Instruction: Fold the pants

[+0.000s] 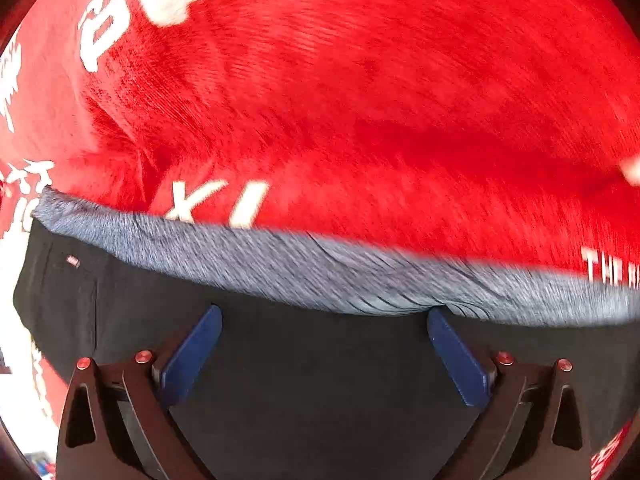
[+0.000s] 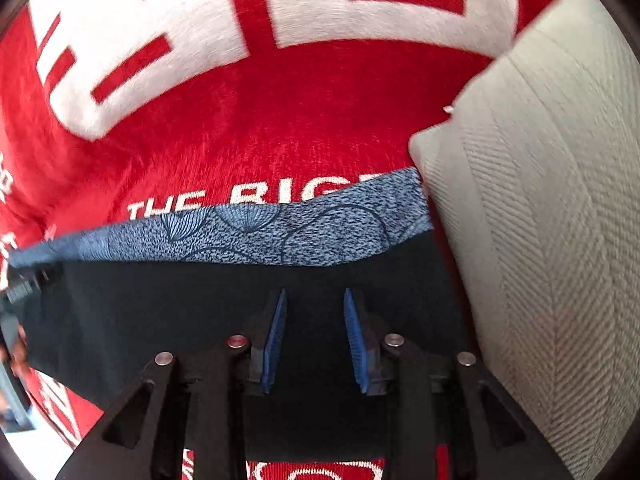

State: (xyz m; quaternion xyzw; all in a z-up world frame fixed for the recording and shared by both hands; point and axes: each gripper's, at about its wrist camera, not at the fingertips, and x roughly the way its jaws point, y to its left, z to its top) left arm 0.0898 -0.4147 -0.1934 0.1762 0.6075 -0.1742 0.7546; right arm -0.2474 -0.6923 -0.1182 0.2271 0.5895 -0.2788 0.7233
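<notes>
Pants [image 1: 320,380] lie flat on the red blanket [image 1: 380,100] under both tools, left tool [image 1: 324,320] wide, right tool [image 2: 315,300] narrow and empty, so pinch the waistband [image 2: 248,236] evenly.

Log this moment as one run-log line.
task: fold pants | left gripper: open over pants | right gripper: open over pants | surface: red blanket

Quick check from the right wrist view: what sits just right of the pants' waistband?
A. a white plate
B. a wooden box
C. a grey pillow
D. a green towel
C: a grey pillow with a herringbone weave lies against the right end of the waistband of the pants.
</notes>
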